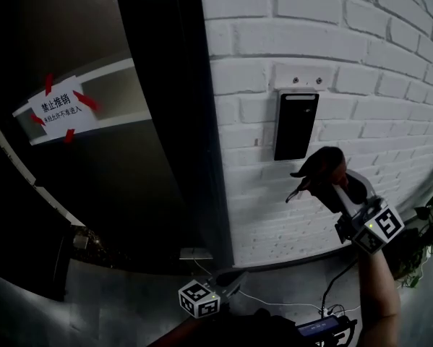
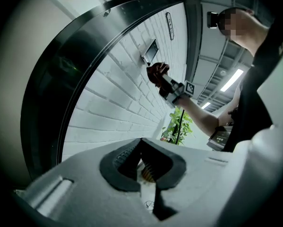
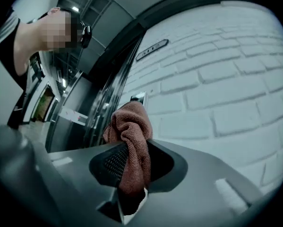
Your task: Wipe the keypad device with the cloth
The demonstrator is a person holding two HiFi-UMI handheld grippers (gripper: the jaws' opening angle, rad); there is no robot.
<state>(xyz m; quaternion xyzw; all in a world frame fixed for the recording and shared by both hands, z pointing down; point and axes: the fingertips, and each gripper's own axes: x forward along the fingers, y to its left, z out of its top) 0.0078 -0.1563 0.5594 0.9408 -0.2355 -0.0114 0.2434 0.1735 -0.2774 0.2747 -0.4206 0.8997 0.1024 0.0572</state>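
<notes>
On the white brick wall point(image 1: 332, 20) the keypad device point(image 1: 296, 125) is mounted, long axis vertical, just above and left of the brown cloth point(image 1: 319, 170) pinched in the nearer right gripper's point(image 3: 133, 169) fingers, while the left gripper point(image 2: 143, 164) is held low, fingers pressed together, empty.

The white brick wall point(image 1: 332, 42) carries the black keypad device point(image 1: 296, 125), mounted upright beside the dark door frame point(image 1: 194, 121).

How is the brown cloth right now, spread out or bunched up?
Bunched up. The right gripper is shut on the cloth, and a crumpled wad bulges out past its jaws.
</notes>
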